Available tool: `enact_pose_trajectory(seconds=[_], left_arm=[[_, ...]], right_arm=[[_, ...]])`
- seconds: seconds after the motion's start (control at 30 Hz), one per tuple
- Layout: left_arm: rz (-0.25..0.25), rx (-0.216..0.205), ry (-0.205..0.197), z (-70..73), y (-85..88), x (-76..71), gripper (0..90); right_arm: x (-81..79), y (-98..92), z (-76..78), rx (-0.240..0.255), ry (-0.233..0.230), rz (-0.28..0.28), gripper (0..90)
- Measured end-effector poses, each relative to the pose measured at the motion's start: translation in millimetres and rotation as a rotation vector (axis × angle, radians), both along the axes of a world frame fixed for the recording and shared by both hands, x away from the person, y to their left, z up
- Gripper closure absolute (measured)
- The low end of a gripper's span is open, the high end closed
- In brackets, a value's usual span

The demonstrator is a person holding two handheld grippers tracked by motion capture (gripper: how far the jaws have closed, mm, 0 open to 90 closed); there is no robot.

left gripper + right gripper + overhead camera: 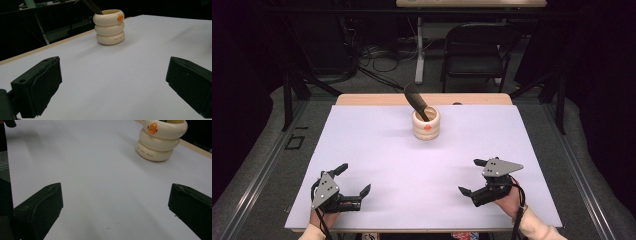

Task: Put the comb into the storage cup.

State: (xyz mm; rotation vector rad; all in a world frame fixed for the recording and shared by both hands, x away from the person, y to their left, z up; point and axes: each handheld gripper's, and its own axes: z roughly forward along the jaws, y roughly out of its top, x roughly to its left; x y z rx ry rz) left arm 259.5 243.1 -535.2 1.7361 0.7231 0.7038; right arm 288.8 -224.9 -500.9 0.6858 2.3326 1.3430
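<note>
While well apart from the cup [426, 125], both grippers wide, empty.

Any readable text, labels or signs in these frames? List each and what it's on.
Small dark print on the bottom ring of the cream holder: too small and blurred to read.
Orange beak-shaped mark on its top ring: a picture, not text.
Nothing readable on the left gripper, the right gripper or the table.

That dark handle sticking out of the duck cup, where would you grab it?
Probably on the bare upper end of the dark handle, above the rim of the duck cup. It leans up and toward the table's left, so come from above on that side, jaws across the shaft. The left gripper, open, looks better placed.
</note>
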Motion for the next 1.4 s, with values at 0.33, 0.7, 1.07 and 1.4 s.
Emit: enact_pose_trajectory(seconds=[0.33,0.7,1.07,1.4], left_arm=[[0.001,0.002,-0.003,0.3,0.4,-0.2,0.3],[0.003,0.003,-0.003,0.3,0.5,-0.4,0.3],[0.002,0.003,-0.002,0.2,0.2,-0.5,0.3],[0.003,0.006,0.000,-0.1,-0.3,0.1,0.2]], right_arm=[[-7.0,-8.7,0.3,0.013,-0.015,-0.015,0.0],[-14.6,-17.1,0.3,0.027,-0.024,-0.030,0.0],[-23.8,-23.5,-0.2,0.039,-0.028,-0.045,0.0],[-28.3,-26.9,-1.5,0.046,-0.025,-0.050,0.0]])
